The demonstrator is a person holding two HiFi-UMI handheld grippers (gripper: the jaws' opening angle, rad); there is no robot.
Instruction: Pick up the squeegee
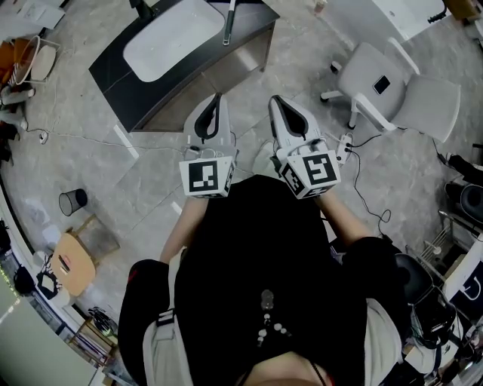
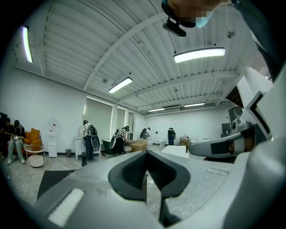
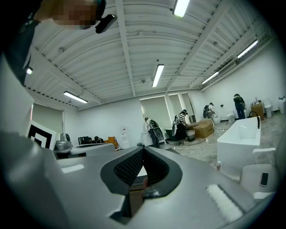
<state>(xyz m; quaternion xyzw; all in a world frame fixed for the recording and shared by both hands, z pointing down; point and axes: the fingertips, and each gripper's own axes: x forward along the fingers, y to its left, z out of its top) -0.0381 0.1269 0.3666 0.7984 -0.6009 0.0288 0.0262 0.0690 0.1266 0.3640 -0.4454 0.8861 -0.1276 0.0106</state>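
In the head view a white bathtub (image 1: 175, 39) set in a dark surround stands on the floor ahead of me. A slim dark-handled tool, apparently the squeegee (image 1: 229, 22), lies across its far right rim. My left gripper (image 1: 216, 98) and right gripper (image 1: 275, 100) are held side by side at waist height, pointing level toward the tub and well short of it. Both are shut with nothing between the jaws, as the left gripper view (image 2: 146, 154) and right gripper view (image 3: 143, 150) show. I cannot make out the squeegee in the gripper views.
A white office chair (image 1: 392, 90) stands to the right, with a power strip and cable (image 1: 346, 147) on the floor beside it. A black mesh bin (image 1: 73, 201) and a wooden stool (image 1: 72, 260) are at the left. Several people (image 2: 89, 134) stand far across the room.
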